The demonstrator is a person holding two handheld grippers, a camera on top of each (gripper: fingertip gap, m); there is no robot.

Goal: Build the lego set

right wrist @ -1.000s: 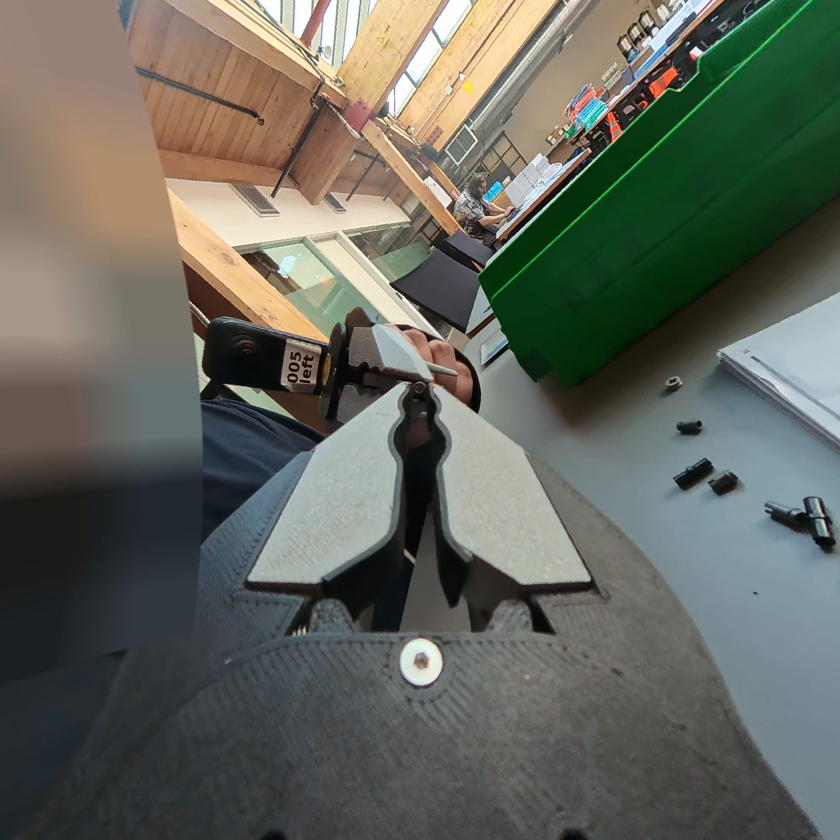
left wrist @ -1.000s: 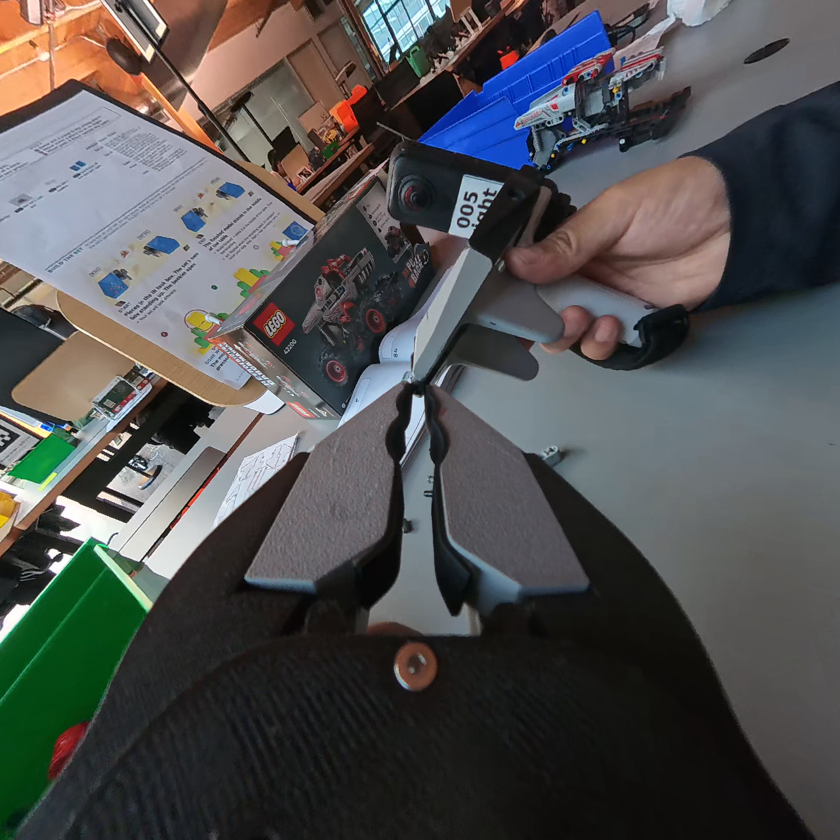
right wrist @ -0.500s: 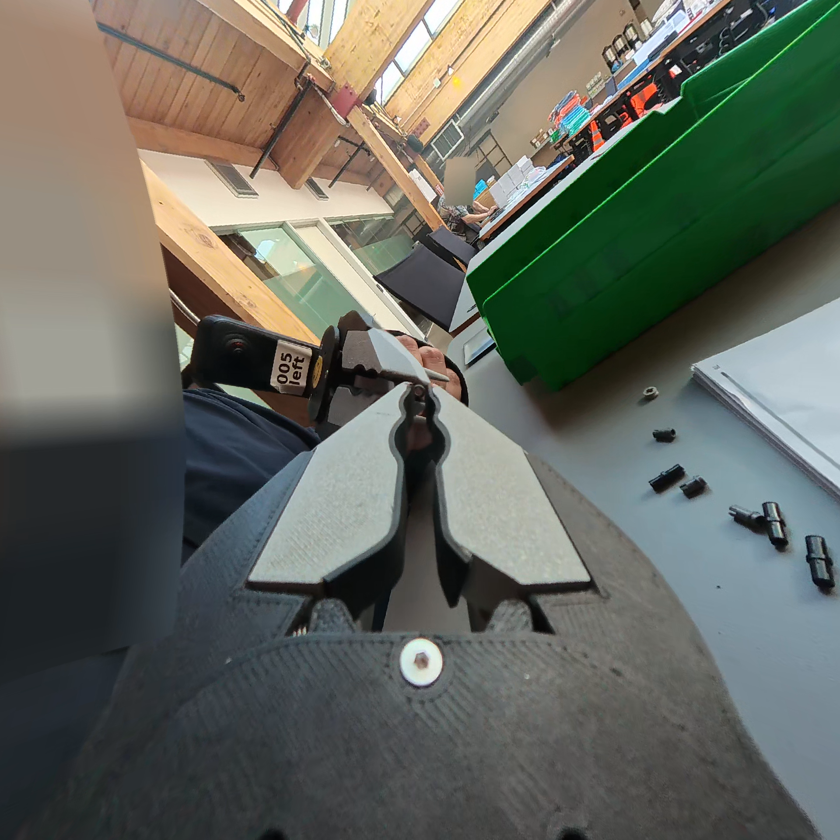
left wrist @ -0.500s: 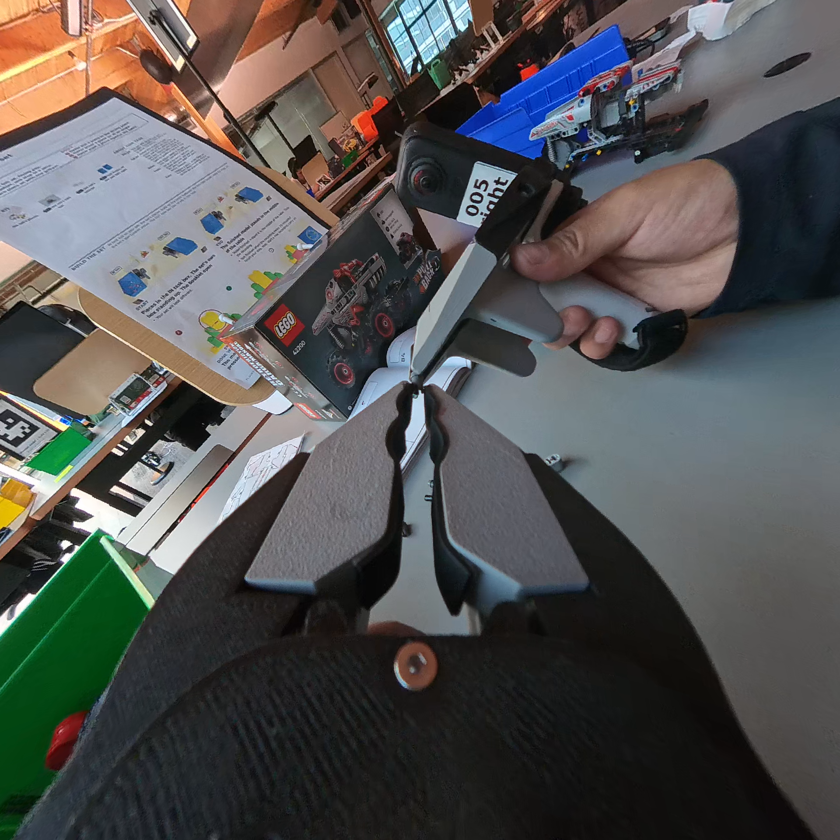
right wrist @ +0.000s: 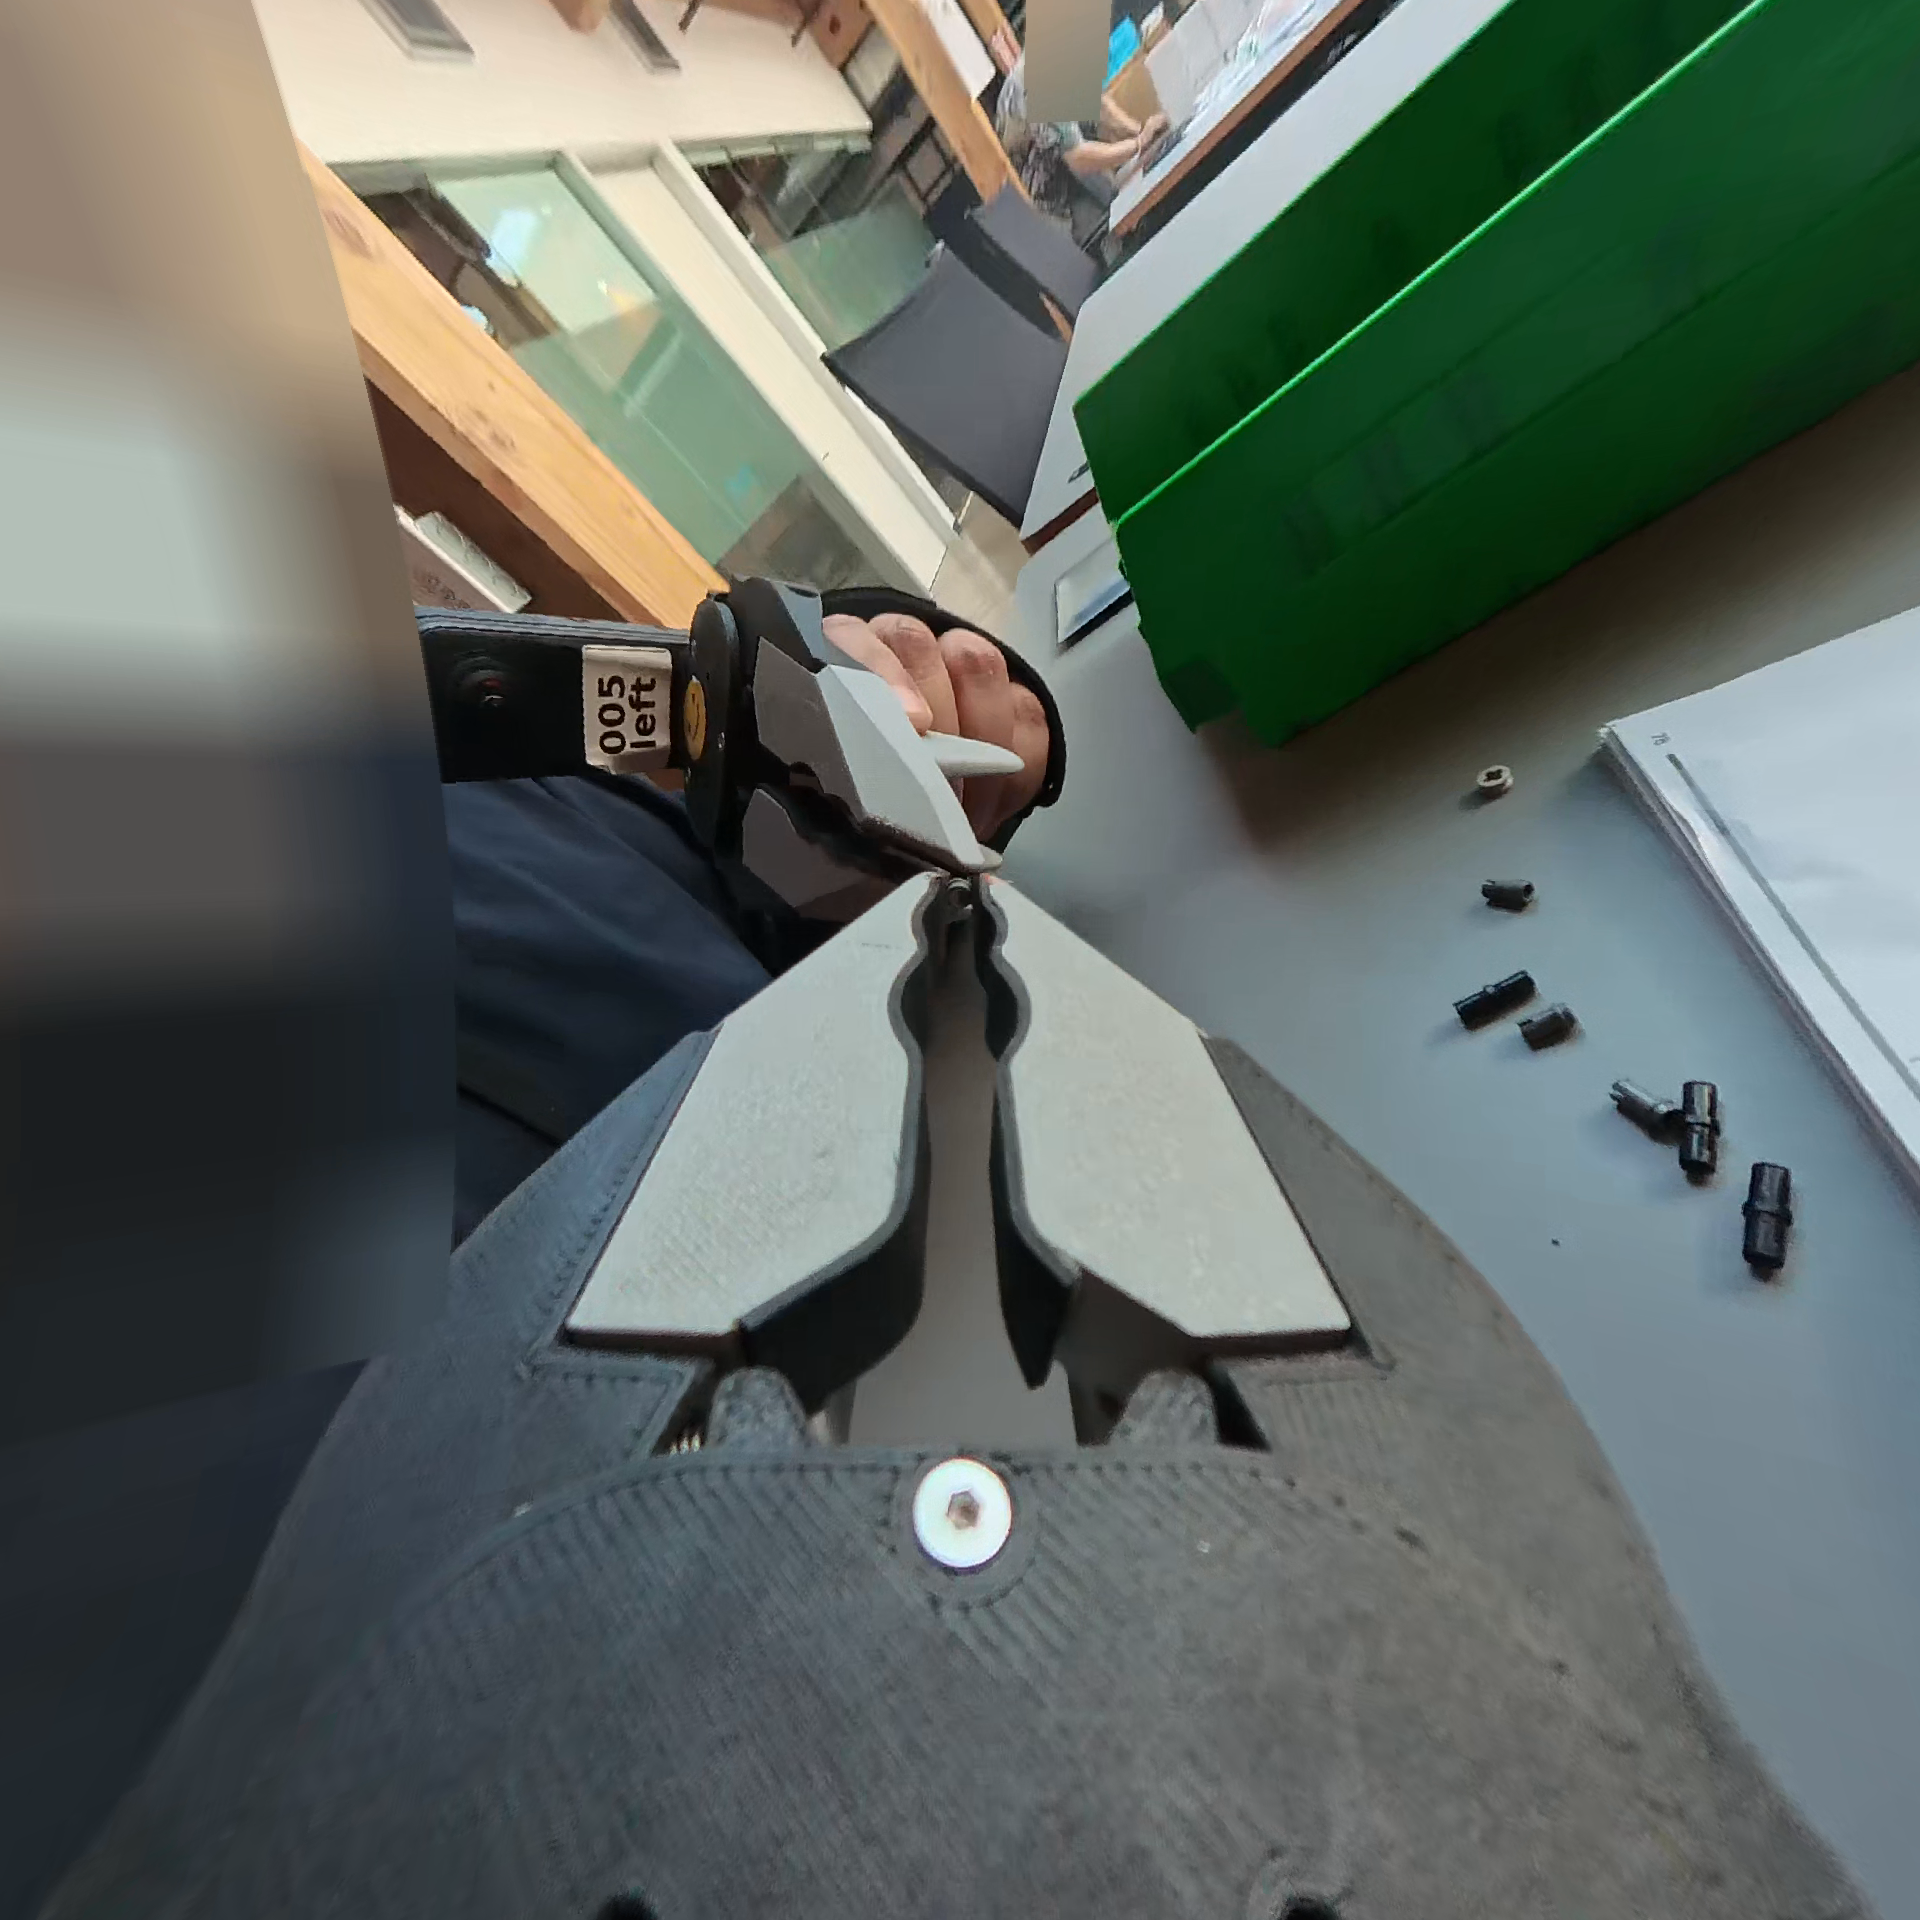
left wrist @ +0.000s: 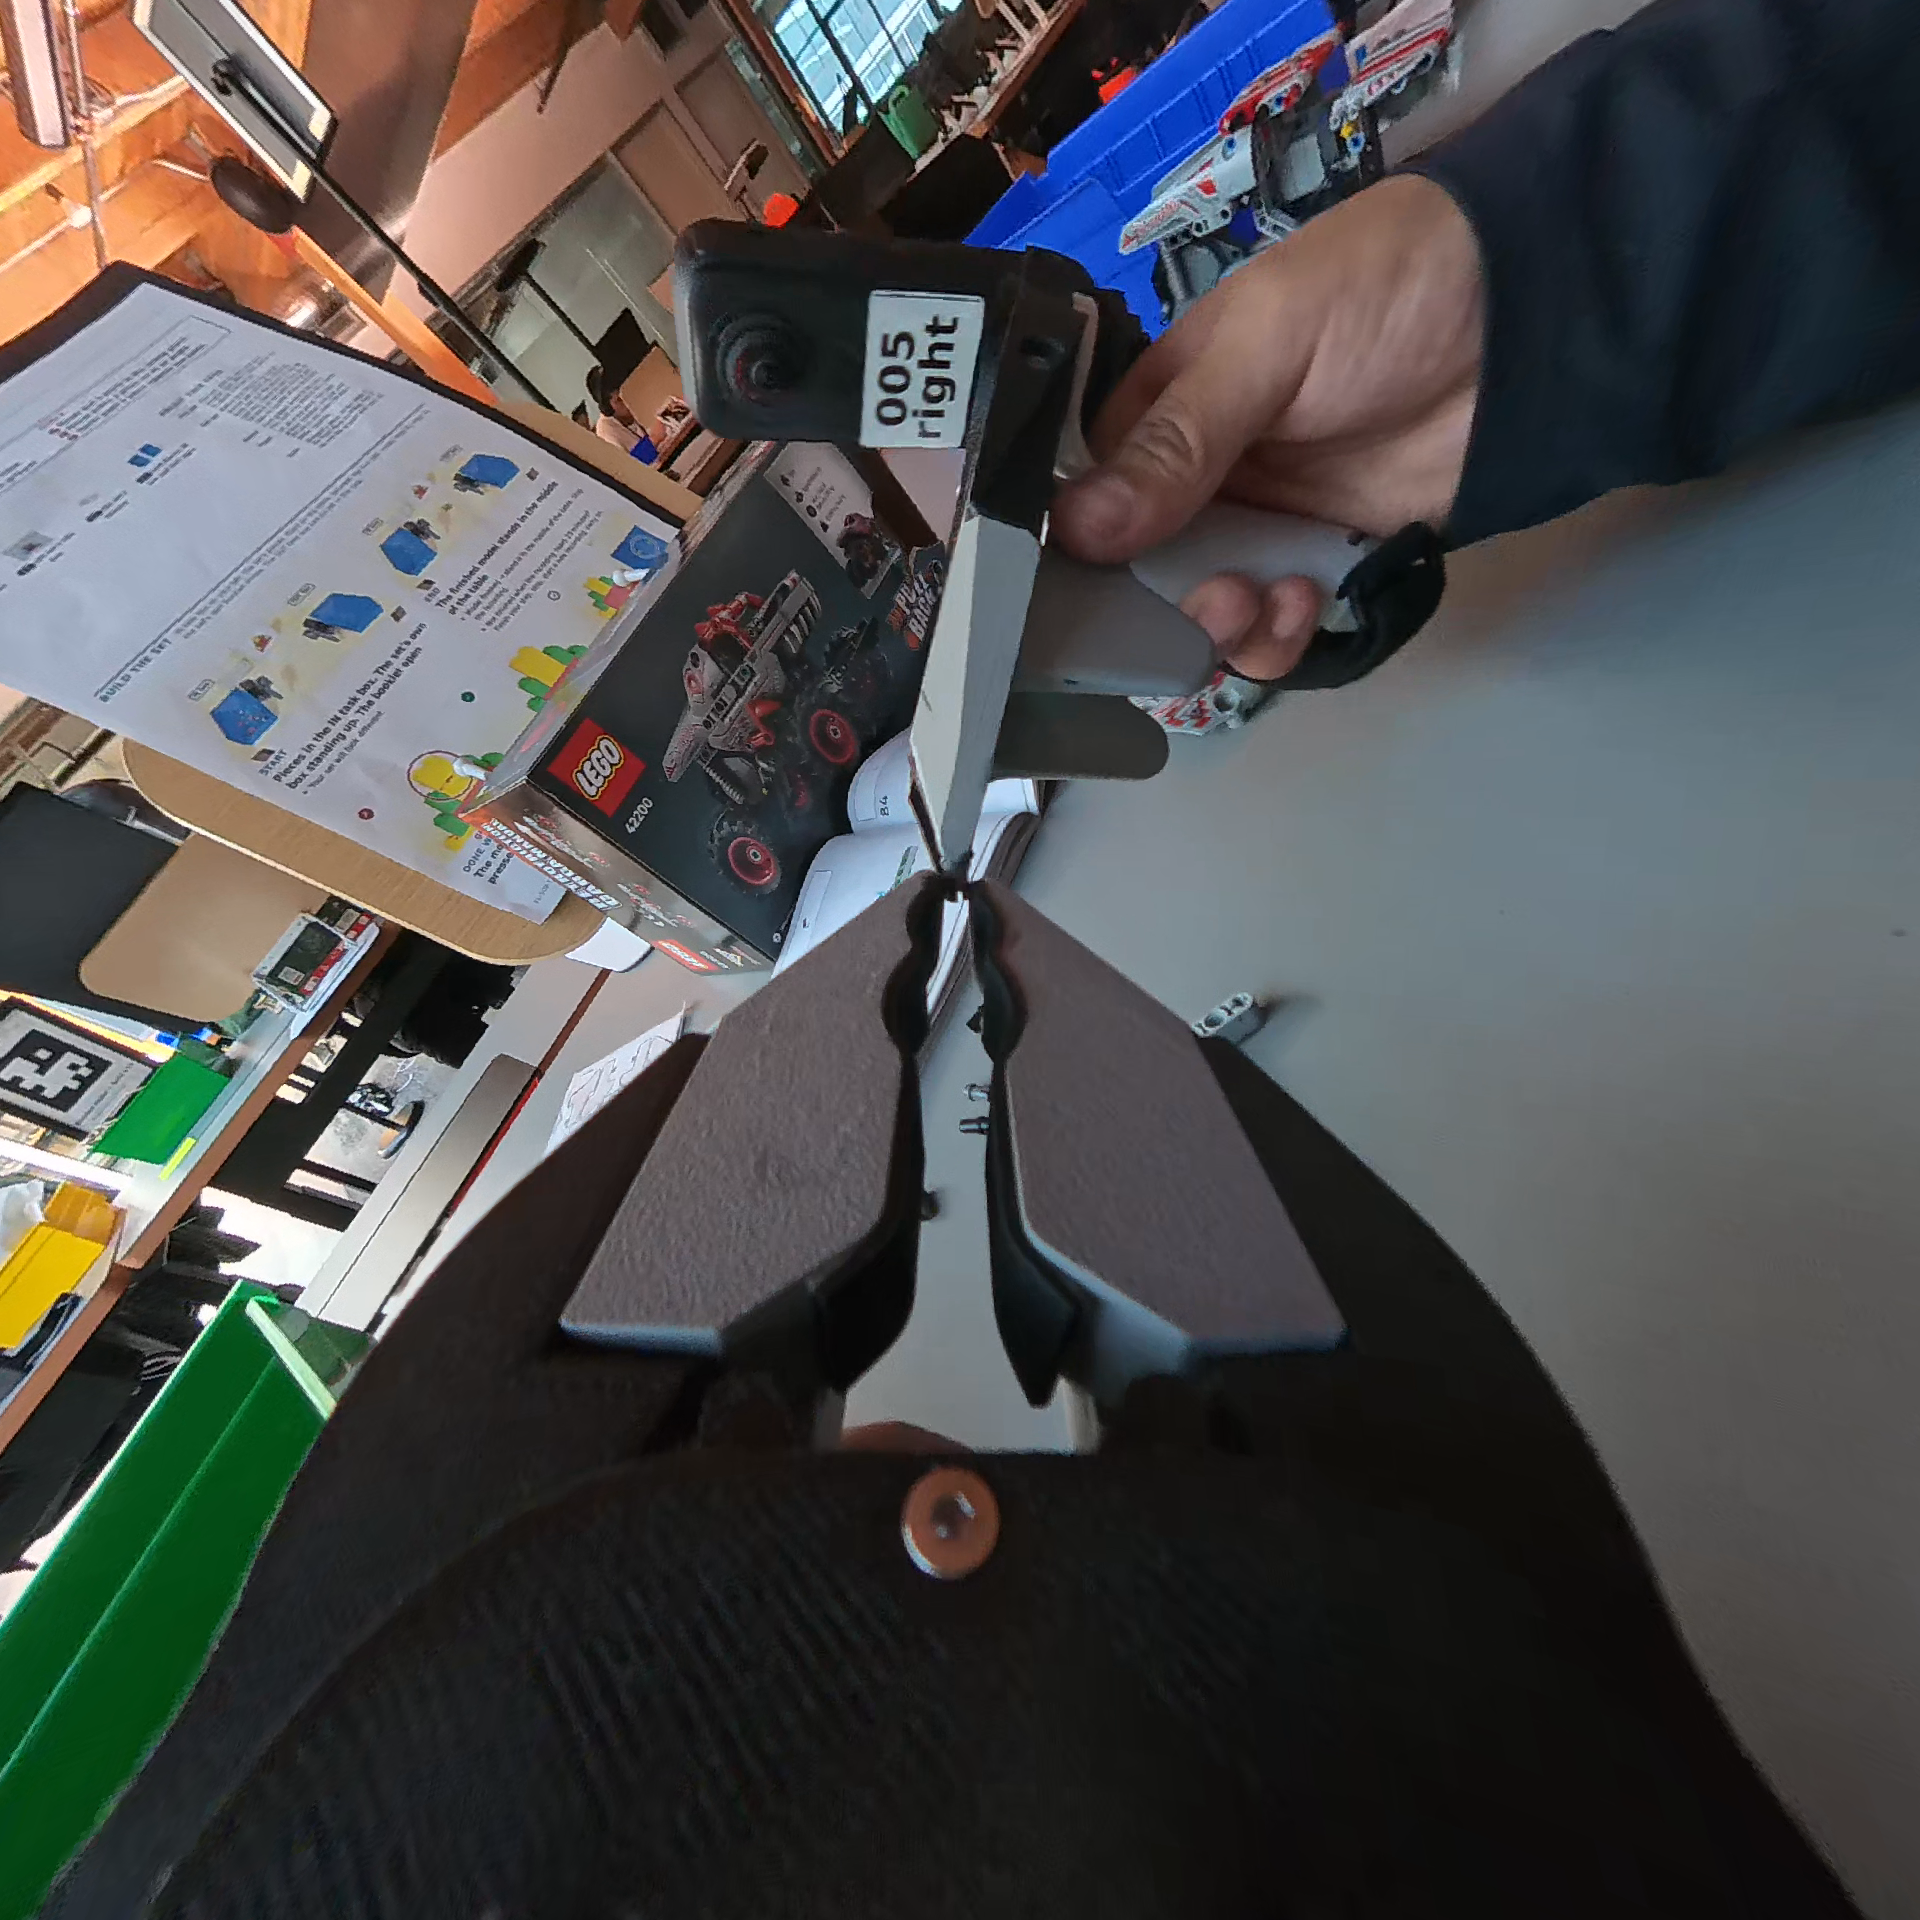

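Observation:
My left gripper and my right gripper meet tip to tip above the grey table. Both are shut. A tiny dark pin sits pinched at the right gripper's tips. In the left wrist view a tiny dark piece sits at the left gripper's tips, too small to tell apart. The right gripper shows in the left wrist view, held by a hand. The left gripper shows in the right wrist view. A part-built grey and red model stands far back.
The Lego box and open booklet lie ahead, with an instruction sheet on a board. Several black pins and a grey bush lie beside the booklet. Green bins and blue bins stand behind. The grippers are tip to tip, or close to it.
Both grippers stay shut and tip to tip. The right gripper has tilted down toward the table, and the left gripper now meets it from the upper left at an angle.

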